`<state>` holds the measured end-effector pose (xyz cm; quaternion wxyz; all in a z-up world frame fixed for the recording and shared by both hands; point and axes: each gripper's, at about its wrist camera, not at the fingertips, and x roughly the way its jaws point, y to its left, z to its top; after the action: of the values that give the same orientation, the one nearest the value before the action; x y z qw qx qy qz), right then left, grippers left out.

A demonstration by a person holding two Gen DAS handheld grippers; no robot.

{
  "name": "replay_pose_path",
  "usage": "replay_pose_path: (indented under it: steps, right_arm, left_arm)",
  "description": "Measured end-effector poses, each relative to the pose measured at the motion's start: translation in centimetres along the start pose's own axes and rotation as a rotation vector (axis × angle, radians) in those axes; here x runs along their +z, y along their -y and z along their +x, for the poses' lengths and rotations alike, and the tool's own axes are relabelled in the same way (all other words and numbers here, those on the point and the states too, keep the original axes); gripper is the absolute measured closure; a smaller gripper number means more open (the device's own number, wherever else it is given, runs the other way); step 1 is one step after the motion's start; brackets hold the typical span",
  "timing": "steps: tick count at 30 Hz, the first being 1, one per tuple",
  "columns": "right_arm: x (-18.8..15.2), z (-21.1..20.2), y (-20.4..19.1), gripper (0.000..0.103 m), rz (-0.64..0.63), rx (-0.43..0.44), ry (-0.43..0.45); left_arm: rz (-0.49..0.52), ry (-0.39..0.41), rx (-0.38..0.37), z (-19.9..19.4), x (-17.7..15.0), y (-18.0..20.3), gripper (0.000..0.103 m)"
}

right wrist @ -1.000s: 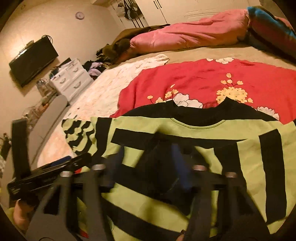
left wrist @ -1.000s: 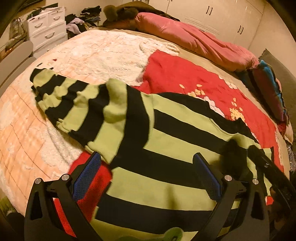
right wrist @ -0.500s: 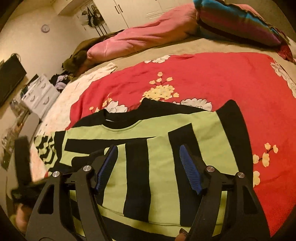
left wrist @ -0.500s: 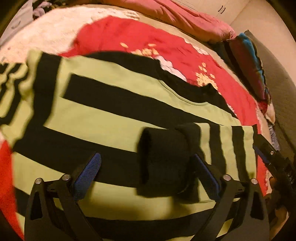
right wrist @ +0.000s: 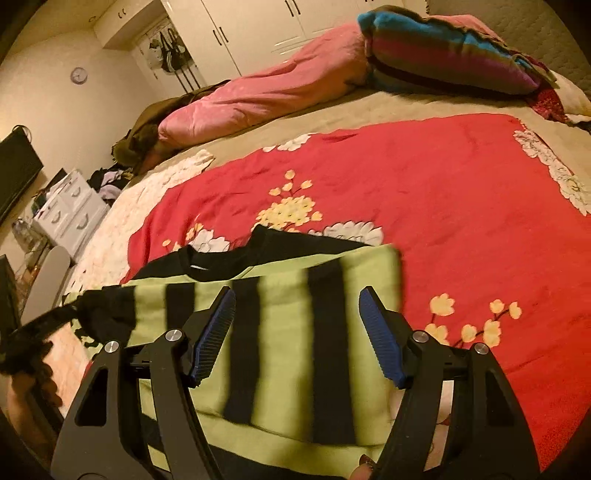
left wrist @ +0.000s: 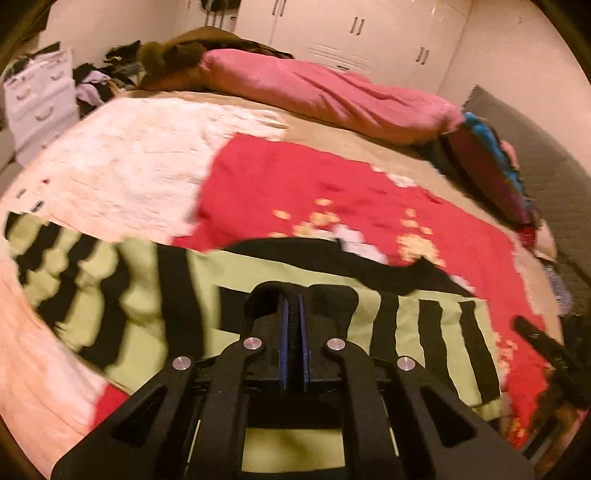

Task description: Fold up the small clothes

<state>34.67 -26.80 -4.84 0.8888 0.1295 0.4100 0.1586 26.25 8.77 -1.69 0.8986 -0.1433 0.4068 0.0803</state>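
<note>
While the green-and-black striped sweater point(left wrist: 424, 325) is spread flat on the red floral blanket point(left wrist: 280, 184) near the close edge of the bed, its right sleeve is seen folded across the chest, with the black cuff point(left wrist: 325, 295) lying on the body of the garment. The left gripper point(left wrist: 291, 306) is brought together, its blue pads point(left wrist: 283, 332) almost touching with only a thin slit between them, and the cuff is seen bunched directly around the fingertips; whether cloth is actually caught between the pads cannot be told from the left wrist view. The other sleeve point(left wrist: 48, 258) is laid out sideways to the left, onto the white textured cover point(left wrist: 122, 158).

In the right wrist view the right gripper point(right wrist: 297, 328) is held with its fingers wide apart above the folded sleeve point(right wrist: 306, 332), and nothing is seen between the blue pads point(right wrist: 380, 339). The black neckline point(right wrist: 221, 258) is seen beyond the fingertips, toward the flower print of the blanket.

A pink duvet point(left wrist: 325, 96) is bunched along the far side of the bed, a striped multicoloured pillow point(right wrist: 443, 55) is lying beside it, and a white drawer unit point(left wrist: 37, 96) is seen standing off the bed at the left. White wardrobe doors point(right wrist: 258, 26) are seen along the far wall.
</note>
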Motion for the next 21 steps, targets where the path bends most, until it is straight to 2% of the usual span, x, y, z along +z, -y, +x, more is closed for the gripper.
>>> replay_pose_path:
  steps: [7, 9, 12, 15, 18, 21]
  right_arm:
    - [-1.0, 1.7, -1.4, 0.041, -0.063, -0.01, -0.049]
    - [-1.6, 2.6, -2.0, 0.041, -0.101, -0.02, -0.073]
    - [-2.4, 3.8, -2.3, 0.041, -0.135, -0.045, -0.126]
    - [-3.0, 4.8, -2.1, 0.041, -0.14, -0.072, -0.171]
    - [-3.4, 5.2, -2.1, 0.037, -0.14, -0.075, -0.188]
    - [-4.0, 5.7, -2.3, 0.033, -0.156, -0.088, -0.214]
  left_arm:
    - [-0.004, -0.073, 0.062, 2.5, -0.9, -2.4, 0.097]
    - [-0.005, -0.081, 0.079, 2.8, -1.2, -2.8, 0.091]
    - [-0.004, -0.054, 0.117, 1.7, -1.4, -3.4, 0.077]
    - [0.015, 0.001, 0.147, -0.3, -1.3, -3.2, 0.075]
    - [0.063, 0.034, 0.124, -1.6, -1.4, -1.6, 0.072]
    - [0.103, -0.006, 0.043, -0.7, -2.1, 0.6, 0.069]
